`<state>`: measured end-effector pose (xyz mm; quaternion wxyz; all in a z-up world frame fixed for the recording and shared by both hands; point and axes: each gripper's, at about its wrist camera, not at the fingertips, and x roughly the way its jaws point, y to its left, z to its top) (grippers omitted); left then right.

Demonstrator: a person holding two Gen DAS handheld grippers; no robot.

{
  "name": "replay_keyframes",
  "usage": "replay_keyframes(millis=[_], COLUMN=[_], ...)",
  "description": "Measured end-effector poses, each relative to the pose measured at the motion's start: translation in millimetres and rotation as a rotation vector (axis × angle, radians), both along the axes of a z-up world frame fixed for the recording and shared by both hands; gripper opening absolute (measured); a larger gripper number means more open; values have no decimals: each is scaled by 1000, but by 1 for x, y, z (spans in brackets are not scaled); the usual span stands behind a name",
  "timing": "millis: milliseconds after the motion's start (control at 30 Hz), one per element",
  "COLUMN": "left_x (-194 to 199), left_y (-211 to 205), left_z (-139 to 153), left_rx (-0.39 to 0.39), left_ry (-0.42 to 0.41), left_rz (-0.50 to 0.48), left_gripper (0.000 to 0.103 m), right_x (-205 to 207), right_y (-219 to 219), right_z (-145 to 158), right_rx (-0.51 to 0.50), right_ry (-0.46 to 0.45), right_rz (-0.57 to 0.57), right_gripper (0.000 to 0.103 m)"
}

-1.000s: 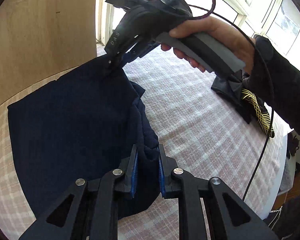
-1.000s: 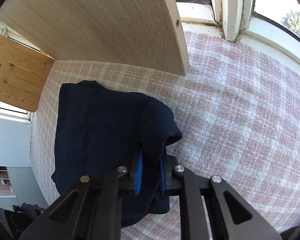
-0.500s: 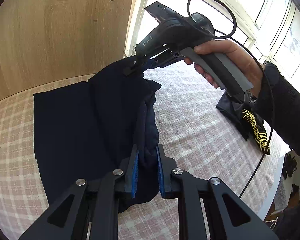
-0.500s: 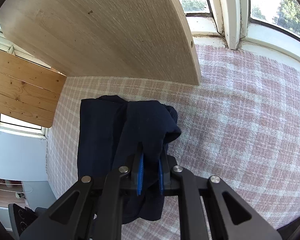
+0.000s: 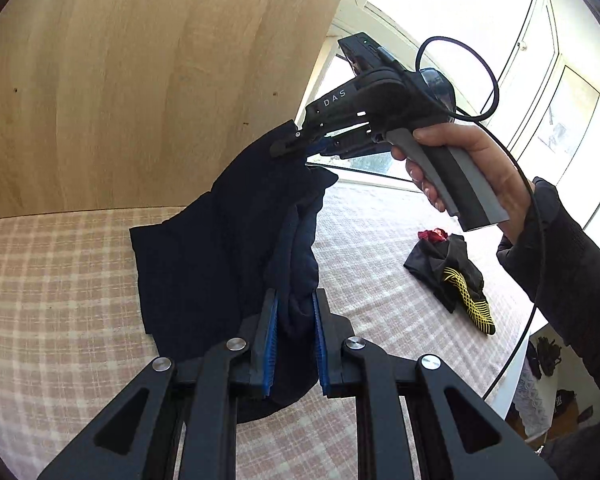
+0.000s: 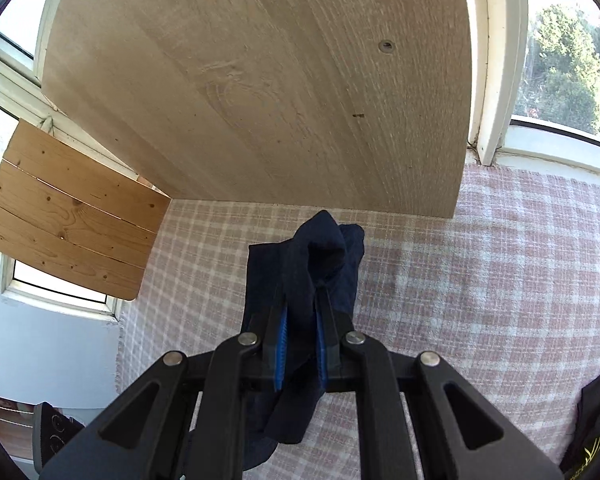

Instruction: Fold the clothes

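The left gripper [image 5: 294, 336] is clenched on a bunched edge of the navy garment [image 5: 204, 256]; the right gripper [image 5: 290, 147] pinches another part higher up, so the cloth hangs between them over the checked tablecloth [image 5: 60, 280]. A black-and-yellow garment [image 5: 456, 280], perhaps crumpled, lies well apart. A wooden board [image 5: 140, 80] stands behind, by windows [image 5: 480, 20].

Home, sunlit room: plaid cloth [image 5: 60, 280] spread over surface, windows [image 6: 560, 80] all round, clothes [image 5: 452, 276] left lying.
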<state>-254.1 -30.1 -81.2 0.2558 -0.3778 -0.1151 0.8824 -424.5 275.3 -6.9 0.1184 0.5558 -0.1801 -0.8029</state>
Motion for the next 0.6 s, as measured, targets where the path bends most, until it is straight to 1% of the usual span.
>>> replay_keyframes(millis=[100, 167, 300, 333, 367, 400, 533, 600], left_x=[6, 10, 20, 23, 27, 30, 40, 44], left_y=[-48, -85, -161, -180, -198, -215, -274, -289], left_z=[-1, -6, -20, -26, -32, -38, -74, -90], left_rx=[3, 20, 48, 45, 38, 28, 3, -17], left_ry=[7, 2, -13, -16, -19, -24, -88, -122], left_rz=[29, 60, 146, 177, 210, 239, 338, 354], left_gripper=[15, 15, 15, 15, 9, 4, 4, 4], right_x=[-13, -25, -55, -62, -69, -77, -102, -114], right_y=[-48, -83, -163, -183, -203, -224, -304, -344], right_z=[11, 15, 8, 4, -1, -8, -47, -66], right_rx=[18, 20, 22, 26, 30, 28, 69, 91], right_ry=[9, 13, 7, 1, -7, -19, -36, -43], right_rz=[12, 26, 77, 92, 110, 131, 233, 284], right_gripper=[12, 12, 12, 12, 12, 7, 6, 6])
